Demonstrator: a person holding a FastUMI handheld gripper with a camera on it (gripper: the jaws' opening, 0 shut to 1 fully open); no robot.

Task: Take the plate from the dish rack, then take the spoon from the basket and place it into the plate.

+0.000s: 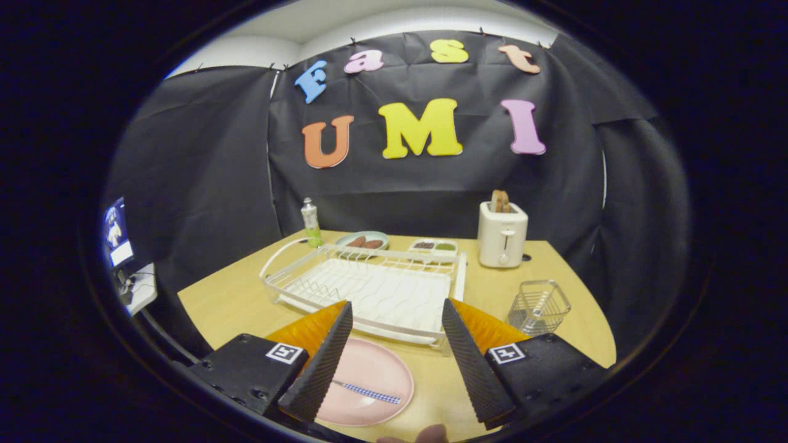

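The gripper (397, 360) hangs with jaws spread wide, holding nothing.

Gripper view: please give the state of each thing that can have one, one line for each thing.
gripper: open, fingers apart, holding nothing
pink plate: flat on the table, in front of the rack
spoon: lying in the plate
dish rack: empty
wire basket: upright, looks empty
toaster: bread standing in its slot

A: What's sitting at twelve o'clock?
B: One rack (369, 289), one toaster (502, 235), one bottle (310, 223).
A: Closer in?
B: One plate (369, 381) holding one spoon (367, 392); one basket (539, 307) at two.
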